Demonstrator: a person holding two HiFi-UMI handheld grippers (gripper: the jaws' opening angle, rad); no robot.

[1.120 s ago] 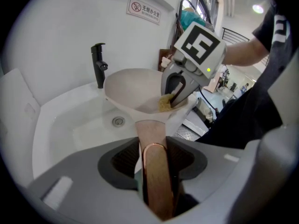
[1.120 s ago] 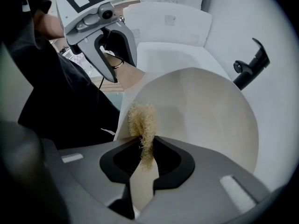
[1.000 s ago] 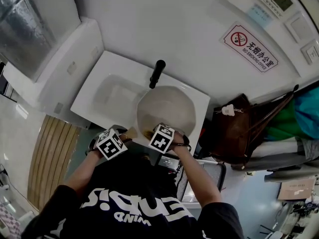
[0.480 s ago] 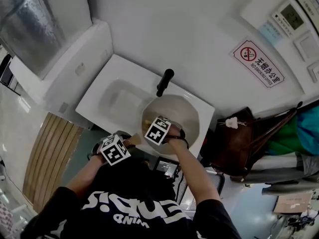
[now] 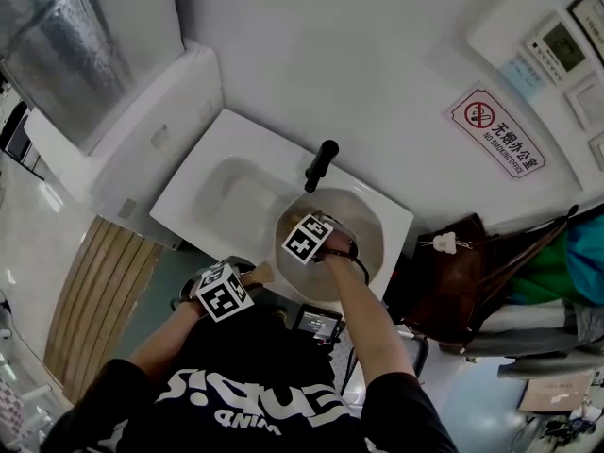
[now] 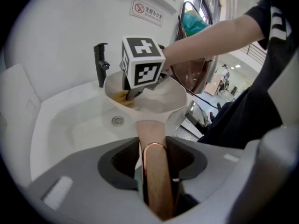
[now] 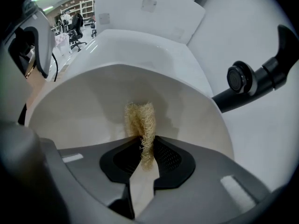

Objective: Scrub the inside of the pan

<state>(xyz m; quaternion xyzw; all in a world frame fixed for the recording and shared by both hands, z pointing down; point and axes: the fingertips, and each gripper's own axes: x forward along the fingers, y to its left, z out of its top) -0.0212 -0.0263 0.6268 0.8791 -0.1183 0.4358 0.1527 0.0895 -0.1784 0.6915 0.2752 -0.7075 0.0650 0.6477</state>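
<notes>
Two hand-held grippers are at a white sink [image 5: 219, 189] set against a white wall. A pale, round pan [image 5: 366, 242] sits at the right end of the sink, its far rim just below the black faucet [image 5: 321, 164] and its handle [image 6: 156, 176] pointing back toward the person.

The left hand-held gripper [image 6: 154, 154] is at the near edge of the sink. Its jaws are pinched on the copper-brown handle, which runs straight between them and out to the pan's rim. The sink drain [image 6: 117, 120] shows bare to the left of the pan.

The right hand-held gripper [image 7: 145, 152] is tipped steeply down inside the pan, the person's bare forearm [image 5: 354, 314] stretching over the near rim. Its jaws are pressed together on a straw-coloured fibrous scrubber [image 7: 139, 119]. The free end of the scrubber sticks out past the jaws, toward the left side of the pan's inner wall as the left gripper view shows it. Whether the scrubber presses on the wall cannot be told.

On the wall to the right of the faucet hangs a red-and-white no-smoking sign [image 5: 496, 132]. A brown bag [image 5: 451, 274] stands just right of the sink.
</notes>
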